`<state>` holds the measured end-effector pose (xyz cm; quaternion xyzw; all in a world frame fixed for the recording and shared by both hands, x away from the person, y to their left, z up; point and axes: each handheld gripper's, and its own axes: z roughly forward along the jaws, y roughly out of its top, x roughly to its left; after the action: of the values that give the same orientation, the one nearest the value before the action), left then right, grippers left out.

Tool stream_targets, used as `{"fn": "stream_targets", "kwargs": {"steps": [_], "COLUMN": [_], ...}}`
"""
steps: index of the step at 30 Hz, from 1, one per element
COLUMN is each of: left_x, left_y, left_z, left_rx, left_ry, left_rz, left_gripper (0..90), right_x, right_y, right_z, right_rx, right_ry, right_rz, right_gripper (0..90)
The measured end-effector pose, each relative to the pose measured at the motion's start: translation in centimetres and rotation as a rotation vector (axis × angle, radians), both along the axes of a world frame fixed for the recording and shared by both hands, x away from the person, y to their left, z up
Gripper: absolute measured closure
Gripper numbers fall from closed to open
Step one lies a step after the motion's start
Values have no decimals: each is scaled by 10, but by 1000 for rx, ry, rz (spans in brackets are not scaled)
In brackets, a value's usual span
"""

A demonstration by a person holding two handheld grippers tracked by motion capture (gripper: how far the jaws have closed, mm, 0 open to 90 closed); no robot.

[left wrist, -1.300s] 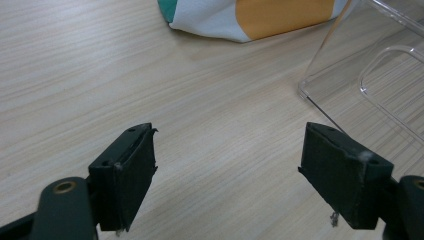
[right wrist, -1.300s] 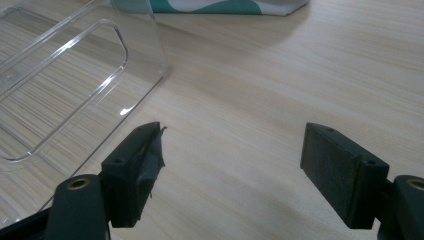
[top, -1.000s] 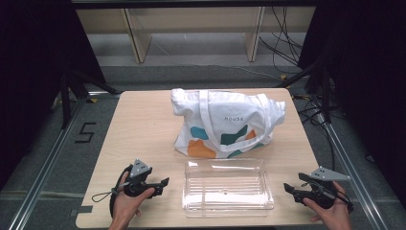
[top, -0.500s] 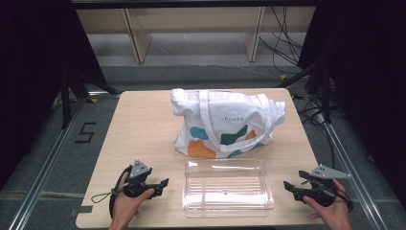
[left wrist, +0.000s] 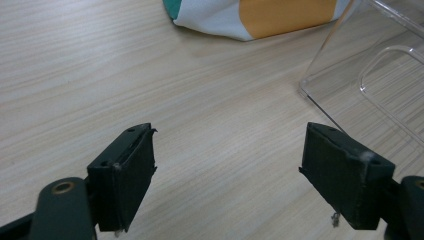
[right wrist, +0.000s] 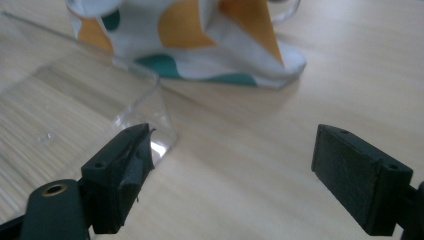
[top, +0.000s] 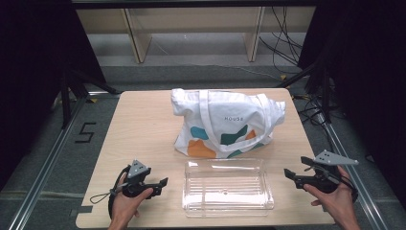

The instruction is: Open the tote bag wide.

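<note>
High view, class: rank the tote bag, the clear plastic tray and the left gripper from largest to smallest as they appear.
1. Tote bag, largest.
2. Clear plastic tray, slightly smaller.
3. Left gripper, clearly smallest.

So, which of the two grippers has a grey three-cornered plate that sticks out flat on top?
The right gripper, beside the clear tray. Its plate lies flat and wide, while the left gripper carries a small, upright one.

A printed tote bag [top: 225, 123] lies behind a clear tray [top: 228, 187].
</note>
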<state>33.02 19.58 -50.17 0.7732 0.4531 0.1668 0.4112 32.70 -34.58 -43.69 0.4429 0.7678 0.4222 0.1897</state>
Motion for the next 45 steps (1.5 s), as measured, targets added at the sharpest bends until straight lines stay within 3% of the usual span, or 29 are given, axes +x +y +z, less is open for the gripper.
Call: {"fn": "stream_targets", "kwargs": {"steps": [3, 4, 6, 7, 9, 12, 13, 20, 22, 23, 27, 34, 36, 38, 40, 41, 42, 43, 45], "left_x": [-1, 0, -1, -1, 0, 0, 0, 0, 1, 1, 1, 2, 1, 1, 1, 1, 1, 0, 1], "left_y": [0, 1, 0, -1, 1, 1, 1, 0, 3, 3, 2, 3, 2, 2, 2, 2, 2, 0, 2], "left_z": [0, 1, 0, -1, -1, -1, -1, -2, -2, -2, -2, -2, -2, -2, -2, -2, -2, -3, -2], "left_rx": [3, 30, 16, 4, 20, 17, 15, -1, 24, 17, 23, 25, 23, 24, 23, 22, 22, 0, 22], "left_ry": [9, 0, 13, 11, 18, 9, 11, 16, 18, 11, 14, 8, 15, 14, 13, 10, 11, 12, 18], "left_rz": [-12, -34, -26, -18, -22, -21, -20, -2, -28, -24, -30, -38, -36, -36, -35, -34, -35, -11, -33], "left_gripper": [208, 208, 208, 208, 208, 208, 208, 210, 211, 213, 219, 226, 229, 230, 230, 231, 231, 231, 231], "right_x": [8, 10, 12, 15, 19, 24, 30, 60, 63, 71, 81, 100, 106, 106, 105, 104, 100, 96, 90], "right_y": [5, 9, 11, 13, 17, 22, 27, 47, 50, 57, 63, 72, 74, 75, 77, 77, 78, 78, 78], "right_z": [17, 26, 32, 41, 49, 57, 66, 90, 92, 98, 107, 115, 112, 112, 111, 112, 112, 112, 113], "right_rx": [-1, 5, 12, -1, 25, 31, 17, 8, 15, 15, -6, -23, -23, -26, -34, -63, -73, -80, -97], "right_ry": [-45, -40, -40, -62, -75, -94, -105, -101, -103, -125, -137, -83, -93, -93, -65, -80, -97, -107, -127], "right_rz": [26, 21, 26, 26, 33, 32, 49, 76, 76, 75, 82, 89, 103, 108, 122, 125, 131, 134, 156], "right_gripper": [172, 173, 176, 184, 198, 215, 228, 279, 286, 291, 307, 368, 489, 527, 643, 683, 786, 824, 851]}}
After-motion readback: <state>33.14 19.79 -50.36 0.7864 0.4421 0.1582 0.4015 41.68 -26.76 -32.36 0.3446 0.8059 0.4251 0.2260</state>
